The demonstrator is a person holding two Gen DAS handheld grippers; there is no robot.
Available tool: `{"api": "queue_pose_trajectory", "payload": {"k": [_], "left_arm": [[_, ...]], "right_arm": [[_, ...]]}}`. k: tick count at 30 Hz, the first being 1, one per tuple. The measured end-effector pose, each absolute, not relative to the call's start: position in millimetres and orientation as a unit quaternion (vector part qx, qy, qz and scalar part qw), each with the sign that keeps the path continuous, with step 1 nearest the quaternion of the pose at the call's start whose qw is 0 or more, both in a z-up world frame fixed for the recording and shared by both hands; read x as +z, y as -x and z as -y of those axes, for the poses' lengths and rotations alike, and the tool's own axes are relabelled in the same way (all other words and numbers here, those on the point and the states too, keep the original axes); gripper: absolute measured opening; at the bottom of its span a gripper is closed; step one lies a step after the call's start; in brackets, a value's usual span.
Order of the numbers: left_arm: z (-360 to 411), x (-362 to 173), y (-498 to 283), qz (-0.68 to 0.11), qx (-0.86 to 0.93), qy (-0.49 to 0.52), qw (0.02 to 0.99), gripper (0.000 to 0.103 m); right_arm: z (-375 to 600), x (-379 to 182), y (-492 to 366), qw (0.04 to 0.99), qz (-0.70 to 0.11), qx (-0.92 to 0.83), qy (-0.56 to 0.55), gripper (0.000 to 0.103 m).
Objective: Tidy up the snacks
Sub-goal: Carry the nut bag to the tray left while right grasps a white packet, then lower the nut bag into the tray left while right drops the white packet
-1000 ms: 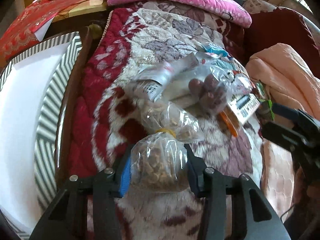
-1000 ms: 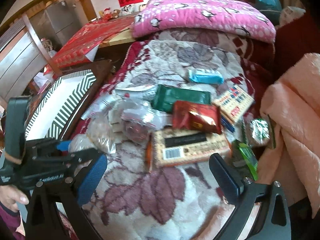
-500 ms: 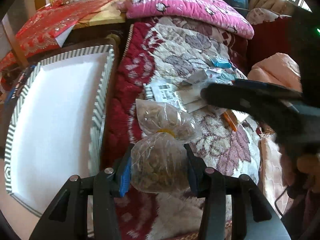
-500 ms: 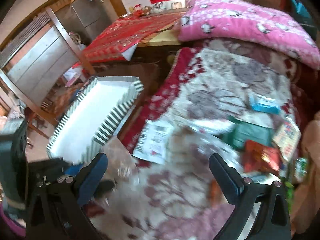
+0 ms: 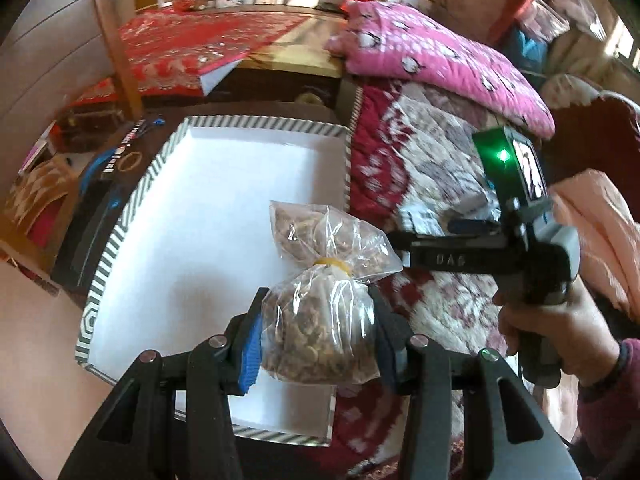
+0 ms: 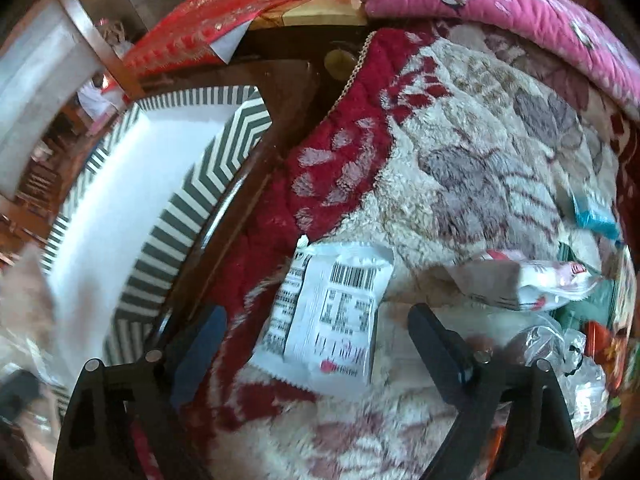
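Observation:
My left gripper [image 5: 318,340] is shut on a clear bag of brown snacks [image 5: 320,332] tied with a yellow band. It hangs over the right part of a white box with a striped rim [image 5: 120,236]. My right gripper [image 6: 316,344] hovers over the patterned blanket [image 6: 460,152], and its jaws are closing. A white packet with a barcode [image 6: 332,320] lies between the fingers, which do not touch it. In the left wrist view a hand [image 5: 560,344] holds the right gripper's body over the blanket.
More snack packets lie at the right: a white and red one [image 6: 532,284], a teal one [image 6: 596,216], clear bags [image 6: 560,356]. A pink quilt [image 5: 440,60] lies at the far end. A red-covered table [image 5: 200,44] and a dark box [image 5: 96,208] flank the white box.
My left gripper has carried the bag leftward and up, from over the blanket to over the white box. My right gripper has swung left toward the barcode packet and narrowed slightly.

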State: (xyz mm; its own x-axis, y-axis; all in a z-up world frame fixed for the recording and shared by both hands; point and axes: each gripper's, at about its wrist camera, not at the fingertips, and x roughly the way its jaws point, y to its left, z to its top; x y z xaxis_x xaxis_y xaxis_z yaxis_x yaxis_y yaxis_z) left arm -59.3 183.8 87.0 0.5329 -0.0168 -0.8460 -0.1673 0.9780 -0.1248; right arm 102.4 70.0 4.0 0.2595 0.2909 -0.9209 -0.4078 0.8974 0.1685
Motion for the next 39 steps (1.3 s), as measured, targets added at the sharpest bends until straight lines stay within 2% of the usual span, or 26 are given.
{"api": "queue_pose_trajectory", "payload": {"k": [2, 4, 7, 17, 26, 39], "left_arm": [[-190, 86, 58, -0.481, 0.049, 0.104, 0.869, 0.046], [-196, 84, 56, -0.482, 0.052, 0.112, 0.868, 0.046], [-202, 82, 57, -0.480, 0.055, 0.121, 0.867, 0.046], [-217, 87, 55, -0.470, 0.075, 0.128, 0.870, 0.046], [-247, 74, 50, -0.483, 0.119, 0.135, 0.857, 0.046], [-280, 44, 39, -0.508, 0.160, 0.155, 0.832, 0.046]], "right_arm": [[-80, 1, -104, 0.793, -0.564, 0.215, 0.081, 0.086], [-86, -3, -103, 0.791, -0.563, 0.210, 0.117, 0.061], [-87, -3, -100, 0.790, -0.558, 0.210, 0.140, 0.057], [-68, 45, -84, 0.794, -0.537, 0.282, 0.042, 0.057], [-119, 75, -72, 0.791, -0.507, 0.338, 0.053, 0.057], [-201, 61, -74, 0.761, -0.509, 0.389, 0.104, 0.057]]}}
